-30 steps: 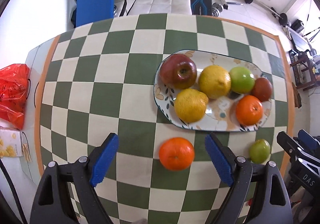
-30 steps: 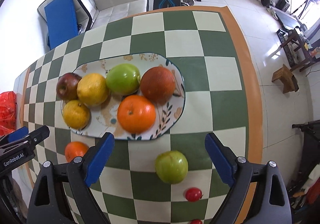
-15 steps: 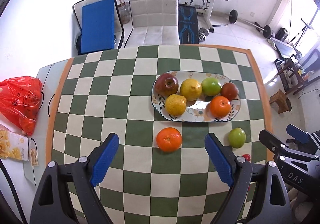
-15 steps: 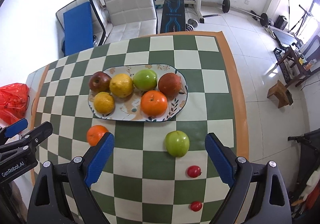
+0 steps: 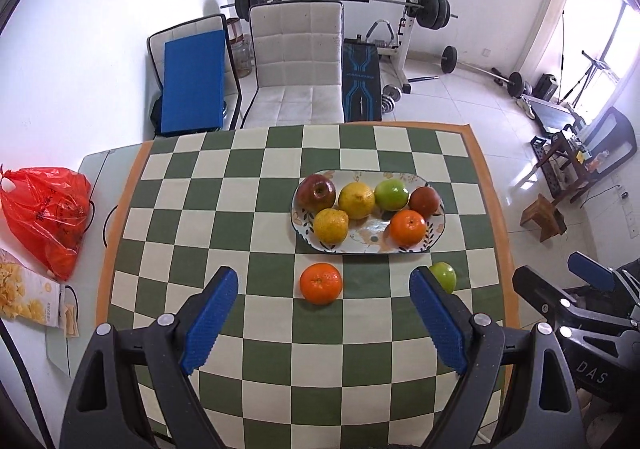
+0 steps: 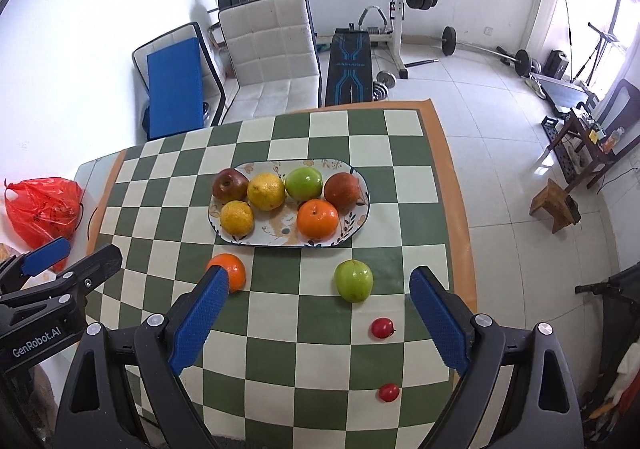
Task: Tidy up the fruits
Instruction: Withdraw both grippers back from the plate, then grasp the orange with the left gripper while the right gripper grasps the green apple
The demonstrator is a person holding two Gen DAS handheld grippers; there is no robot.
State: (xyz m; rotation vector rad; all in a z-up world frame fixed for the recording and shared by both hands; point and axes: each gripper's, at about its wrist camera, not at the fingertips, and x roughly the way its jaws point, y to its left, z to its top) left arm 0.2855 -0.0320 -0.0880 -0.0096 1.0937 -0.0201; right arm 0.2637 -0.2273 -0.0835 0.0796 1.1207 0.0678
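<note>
Resting on the green-and-cream checked worktop [image 6: 280, 329], a floral oval plate [image 6: 358, 219] holds six fruits: a dark red apple [image 6: 229, 185], a lemon [image 6: 266, 191], a green apple [image 6: 303, 183] and a reddish-brown fruit [image 6: 341, 189] along the far side, with a second yellow fruit [image 6: 237, 217] and an orange [image 6: 317, 219] on the near side. Just in front of the plate, apart from it, a loose orange [image 5: 321, 283] lies on the cloth, and to its right a loose green apple [image 6: 353, 280]. Nearer the right edge are two small red fruits [image 6: 382, 327], well apart from each other.

The left claw [image 5: 323, 319] hangs above the worktop with its blue pads [image 5: 208, 319] spread wide and nothing between them; the loose orange sits in line with the gap, beyond the tips. The right claw [image 6: 316, 315] is likewise spread wide and empty, the loose green apple ahead of its gap.

At the worktop's left end lie a red plastic bag [image 5: 48, 209] and a snack packet [image 5: 24, 299]. Beyond the far edge stand a white padded chair [image 5: 298, 61], a blue-cushioned chair [image 5: 192, 83] and a barbell rack [image 5: 416, 5].
</note>
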